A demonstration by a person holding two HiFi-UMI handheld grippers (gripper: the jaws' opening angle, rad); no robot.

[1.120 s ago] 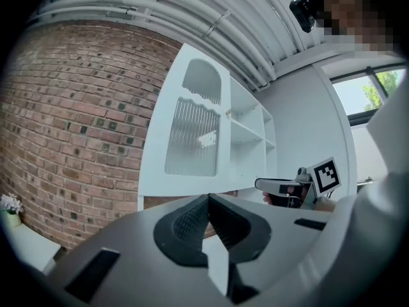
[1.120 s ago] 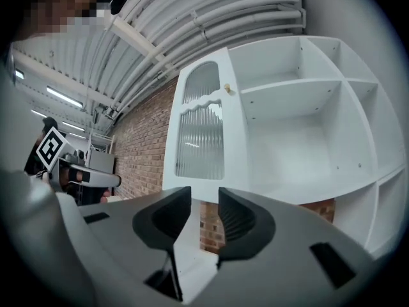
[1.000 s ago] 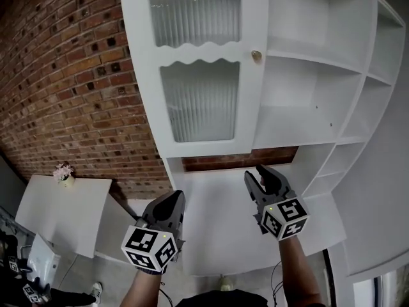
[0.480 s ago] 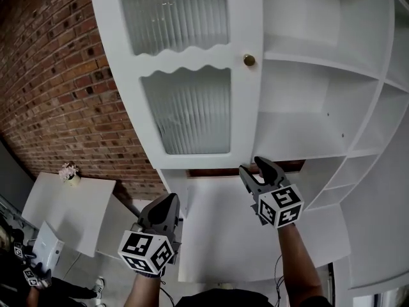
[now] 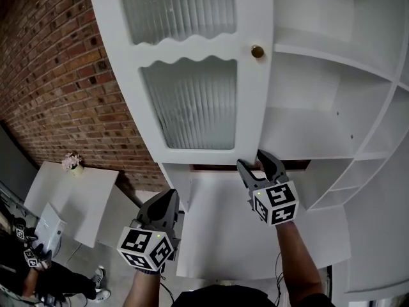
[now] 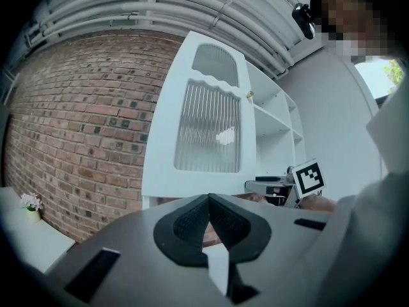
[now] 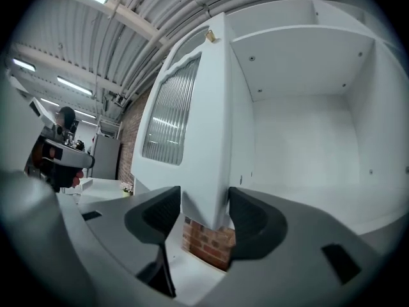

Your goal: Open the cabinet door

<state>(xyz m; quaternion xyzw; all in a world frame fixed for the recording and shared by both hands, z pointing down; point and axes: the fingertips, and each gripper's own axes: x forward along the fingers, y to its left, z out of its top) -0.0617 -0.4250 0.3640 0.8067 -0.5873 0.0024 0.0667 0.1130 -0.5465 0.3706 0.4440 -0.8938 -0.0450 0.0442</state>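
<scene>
Against the open shelves of the white cabinet (image 5: 319, 126), the cabinet door (image 5: 192, 101) stands swung out, brass knob (image 5: 257, 51) showing. Its lower corner sits between the right claw's (image 5: 254, 160) jaws, which have just been opening and stand apart. Lower left, the left claw (image 5: 166, 196) is closed and empty, near the brick wall (image 5: 57, 94).

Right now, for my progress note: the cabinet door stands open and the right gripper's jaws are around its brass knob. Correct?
No. The cabinet door does stand open, but the right gripper, whose jaws have just been opening, straddles the door's lower corner, not the brass knob, which sits higher up. The right gripper view shows it.
</scene>
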